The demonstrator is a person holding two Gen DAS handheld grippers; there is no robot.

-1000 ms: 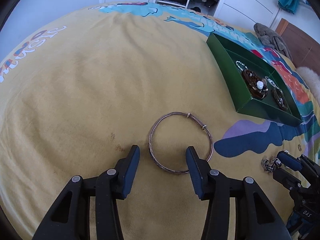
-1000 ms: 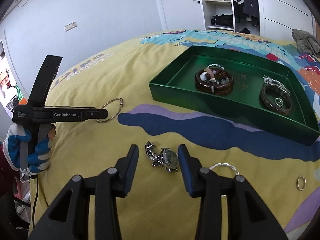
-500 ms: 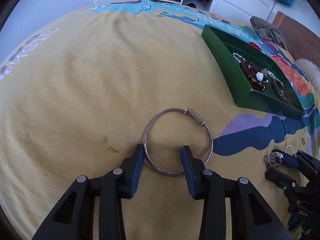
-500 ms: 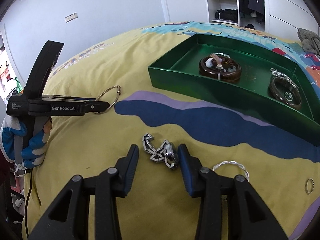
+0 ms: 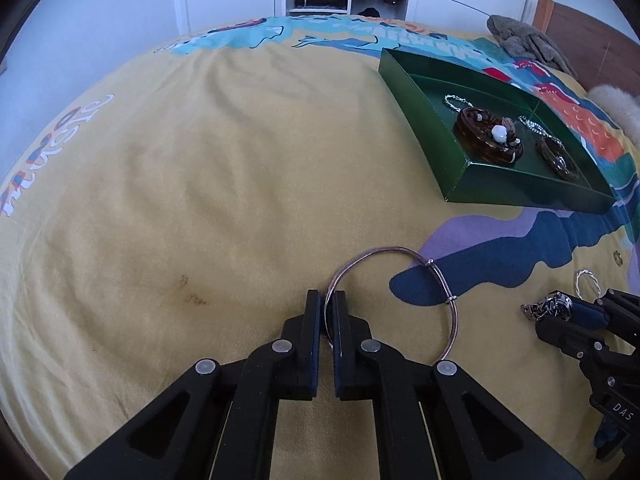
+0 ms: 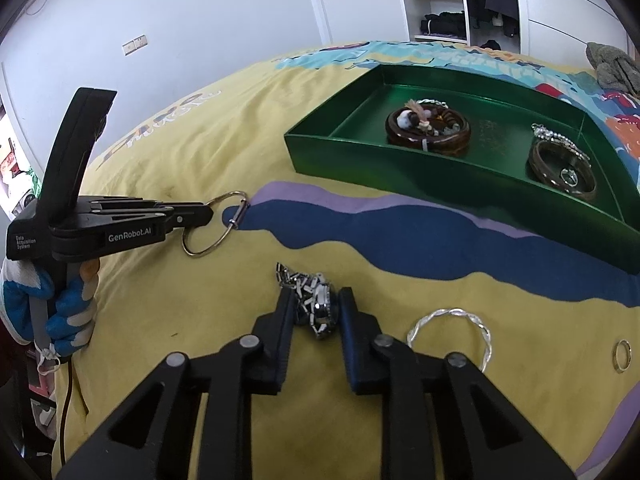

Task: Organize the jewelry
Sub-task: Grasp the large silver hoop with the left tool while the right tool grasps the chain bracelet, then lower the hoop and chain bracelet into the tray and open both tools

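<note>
My left gripper [image 5: 328, 300] is shut on the near rim of a thin metal bangle [image 5: 380, 249], which sticks out ahead and to the right over the yellow bedspread. The right wrist view shows this gripper [image 6: 200, 214] gripping the bangle [image 6: 239, 214] side-on, held by a gloved hand [image 6: 64, 308]. My right gripper [image 6: 316, 300] is closing around a steel link watch [image 6: 320, 312]; both pads touch its sides. The left wrist view has the watch [image 5: 548, 307] at far right. A green tray [image 6: 420, 176] lies beyond with dark bangles inside.
A twisted silver bangle [image 6: 452, 312] and a small ring [image 6: 623, 355] lie on the bedspread to the right of the watch. The tray [image 5: 520, 192] also holds chains and beads. A grey cloth [image 5: 528, 40] sits at the bed's far end; wardrobes stand behind.
The left jaws have closed onto the bangle's near rim, and the bangle now sits further right in view. The right jaws have narrowed onto the watch.
</note>
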